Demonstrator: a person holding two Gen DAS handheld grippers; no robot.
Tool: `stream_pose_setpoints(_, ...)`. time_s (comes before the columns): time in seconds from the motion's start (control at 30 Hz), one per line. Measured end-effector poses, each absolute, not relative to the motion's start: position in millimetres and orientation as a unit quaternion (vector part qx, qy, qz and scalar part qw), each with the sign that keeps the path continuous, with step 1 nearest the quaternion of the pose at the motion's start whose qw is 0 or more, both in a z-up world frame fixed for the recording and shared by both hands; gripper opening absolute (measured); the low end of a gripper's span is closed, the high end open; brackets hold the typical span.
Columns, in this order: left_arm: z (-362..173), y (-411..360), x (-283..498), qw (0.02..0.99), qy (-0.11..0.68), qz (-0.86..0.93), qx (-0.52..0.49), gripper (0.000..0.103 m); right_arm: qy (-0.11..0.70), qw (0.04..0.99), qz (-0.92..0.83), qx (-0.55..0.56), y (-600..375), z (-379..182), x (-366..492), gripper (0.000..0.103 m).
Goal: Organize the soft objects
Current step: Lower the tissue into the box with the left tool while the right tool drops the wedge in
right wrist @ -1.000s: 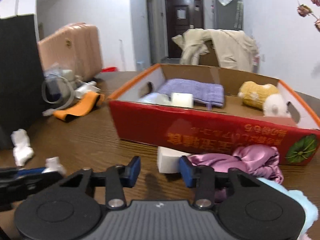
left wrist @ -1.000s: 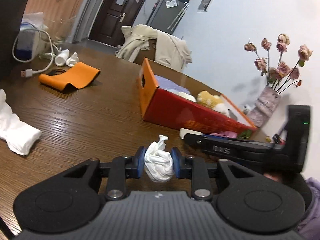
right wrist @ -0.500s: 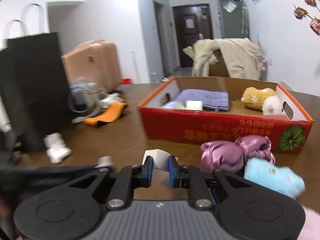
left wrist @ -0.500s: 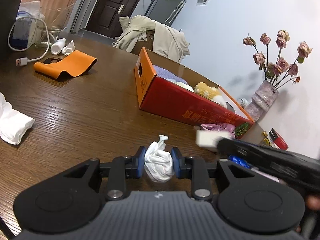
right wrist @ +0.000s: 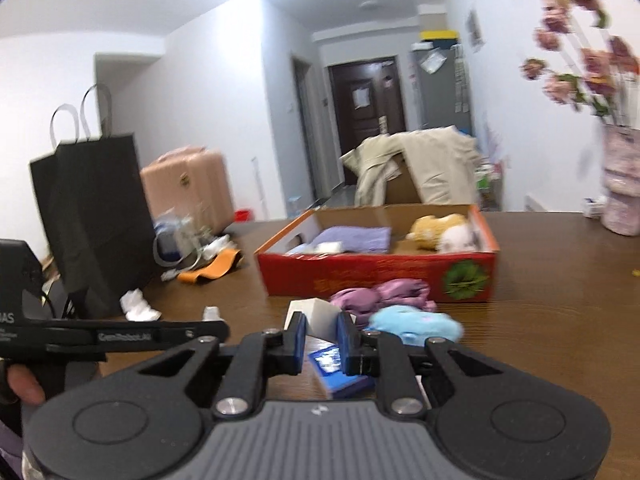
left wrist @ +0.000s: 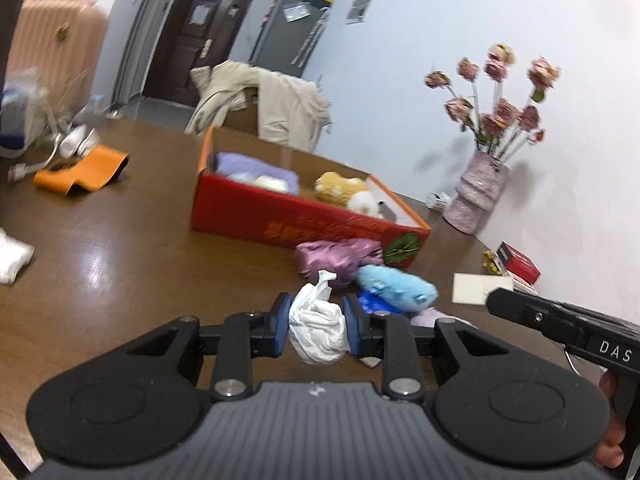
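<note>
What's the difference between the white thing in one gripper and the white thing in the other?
The left gripper holds a crumpled white wad: wrinkled, rounded, with a twisted tail sticking up. The right gripper holds a white block: smooth, flat-faced, with sharp corners. The wad bulges out between the pads; the block keeps its straight edges. Both are white, pinched between blue pads and lifted clear of the wooden table.

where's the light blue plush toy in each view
Left wrist: the light blue plush toy lies right of centre, just past the right finger's tip, below the purple satin cloth.
Right wrist: the toy lies right of centre, just beyond the fingers.
Shared landmark: the red box behind it.
</note>
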State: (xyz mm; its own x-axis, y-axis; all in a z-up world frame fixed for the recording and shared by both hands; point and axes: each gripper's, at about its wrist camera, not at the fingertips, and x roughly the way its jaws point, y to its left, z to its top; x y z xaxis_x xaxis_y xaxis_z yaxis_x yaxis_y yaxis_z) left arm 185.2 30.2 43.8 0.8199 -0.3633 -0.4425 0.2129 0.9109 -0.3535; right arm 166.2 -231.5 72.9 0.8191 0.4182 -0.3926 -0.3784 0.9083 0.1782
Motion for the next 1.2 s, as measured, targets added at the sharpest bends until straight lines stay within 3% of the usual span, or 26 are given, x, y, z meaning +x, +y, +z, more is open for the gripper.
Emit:
stream_pose_setpoints(0.27,75,12,189,0.951,0.234,-0.177,-0.098,0.028,0.205,0.957,0.19,0.08,-258,72,160,0.016)
stream_pose_setpoints(0.47,105,13,217,0.958,0.2,-0.198,-0.061,0.029,0.193,0.956,0.212,0.059,-244,85,208,0.016)
stream_pose_setpoints(0.63,124,13,291,0.962,0.182,-0.202,-0.035,0.029,0.188,0.956,0.224,0.029,-235,108,286,0.016)
stream_pose_setpoints(0.87,86,18,440,0.959,0.256,-0.117,-0.014,0.029,0.262,0.939,0.217,0.059,-224,105,455,0.016)
stream_pose_setpoints(1.07,56,28,480,0.954,0.28,-0.106,-0.024,0.063,0.323,0.924,0.193,0.068,-200,59,555,0.023)
stream_pose_setpoints(1.1,56,29,481,0.955,0.278,-0.102,-0.022,0.067,0.331,0.922,0.187,0.076,-198,52,565,0.028)
stream_pose_setpoints(1.13,57,32,481,0.957,0.27,-0.101,-0.028,0.069,0.332,0.921,0.185,0.081,-196,49,571,0.046)
stream_pose_setpoints(1.2,60,35,478,0.957,0.268,-0.103,-0.03,0.07,0.328,0.925,0.173,0.088,-195,46,574,0.056)
